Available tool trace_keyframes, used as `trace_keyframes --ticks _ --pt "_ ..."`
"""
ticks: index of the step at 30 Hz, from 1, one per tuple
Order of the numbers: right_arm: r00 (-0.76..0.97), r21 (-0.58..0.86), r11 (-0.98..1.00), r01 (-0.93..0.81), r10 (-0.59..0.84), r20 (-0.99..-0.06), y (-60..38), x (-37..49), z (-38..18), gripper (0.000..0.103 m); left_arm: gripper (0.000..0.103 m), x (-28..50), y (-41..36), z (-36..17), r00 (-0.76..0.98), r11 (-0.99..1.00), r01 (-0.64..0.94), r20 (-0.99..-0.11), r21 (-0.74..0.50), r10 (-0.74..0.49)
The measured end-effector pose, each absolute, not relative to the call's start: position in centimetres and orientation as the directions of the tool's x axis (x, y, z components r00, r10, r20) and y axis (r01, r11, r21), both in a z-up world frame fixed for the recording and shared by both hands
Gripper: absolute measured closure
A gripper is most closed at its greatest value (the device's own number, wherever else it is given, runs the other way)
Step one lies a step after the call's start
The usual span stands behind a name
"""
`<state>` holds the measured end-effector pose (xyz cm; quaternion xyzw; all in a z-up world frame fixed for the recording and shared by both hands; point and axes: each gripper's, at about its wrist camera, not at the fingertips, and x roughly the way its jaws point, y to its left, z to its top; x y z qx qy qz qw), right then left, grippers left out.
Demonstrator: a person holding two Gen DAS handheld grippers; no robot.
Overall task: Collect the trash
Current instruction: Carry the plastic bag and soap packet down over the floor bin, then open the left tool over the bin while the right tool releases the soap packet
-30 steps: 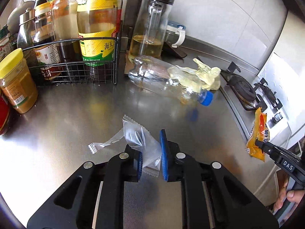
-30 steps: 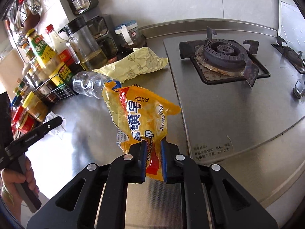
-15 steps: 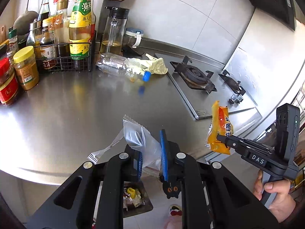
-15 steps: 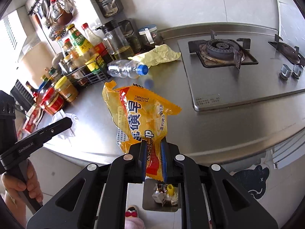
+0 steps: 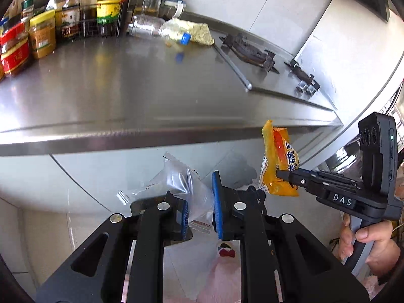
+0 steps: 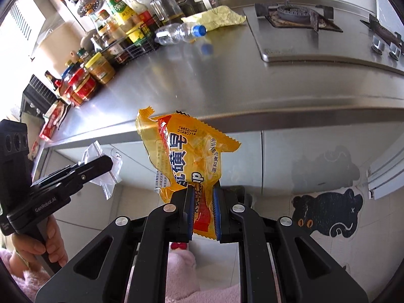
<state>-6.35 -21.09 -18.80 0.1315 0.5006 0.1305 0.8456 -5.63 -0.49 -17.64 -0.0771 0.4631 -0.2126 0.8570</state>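
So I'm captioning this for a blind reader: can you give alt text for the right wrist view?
The right tool grips a yellow snack wrapper in front of a steel counter's edge. At left, the other tool holds a clear plastic bag. On the counter a plastic bottle lies beside a gas stove.

Bottle (image 6: pixel 179 33) lying on counter (image 6: pixel 227 80), before cloth (image 6: pixel 217 16); jar rack (image 6: pixel 136 43) to left (stove (image 6: pixel 295 17) to right); both wrappers held off counter edge.
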Motion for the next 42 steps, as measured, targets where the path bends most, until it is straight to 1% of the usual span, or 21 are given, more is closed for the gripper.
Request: trace_keyframes --ticks 6,15,20,24,28,35,42 --pt "0.384 0.325 0.943 -0.067 0.325 -0.864 -20.0 -5.9 -23.4 0.089 0.088 -6.2 -0.5 -23.9 0.387 0.909 0.24 -0.826 -0.34 -0.411" --pt "0.269 0.273 0.962 -0.02 0.268 -0.925 -18.5 -3.0 -32.3 0.089 0.088 -5.1 -0.1 -32.0 0.288 0.911 0.169 -0.865 -0.377 -0.411" --pt "0.199 0.312 0.948 0.067 0.294 -0.935 -18.3 -1.9 -37.7 0.089 0.088 -3.6 0.1 -36.6 0.242 0.913 0.137 -0.88 -0.385 -0.408" --pt "0.163 0.336 0.936 0.109 0.316 -0.935 -17.9 -1.2 -40.8 0.089 0.088 -2.9 0.2 -40.7 0.22 0.917 0.108 -0.89 -0.384 -0.399" --pt "0.139 0.329 0.934 0.138 0.311 -0.94 -17.4 -0.5 -43.7 0.089 0.088 -2.4 -0.1 -44.5 0.167 0.918 0.093 -0.903 -0.386 -0.397" --pt "0.091 0.325 0.928 0.184 0.313 -0.945 -16.5 1.2 -48.0 0.089 0.088 -2.3 0.0 -48.8 0.11 0.915 0.084 -0.909 -0.395 -0.403" --pt "0.056 0.334 0.918 0.213 0.33 -0.942 -16.1 2.6 -50.8 0.089 0.087 -2.0 0.0 -50.8 0.088 0.905 0.082 -0.901 -0.418 -0.424"
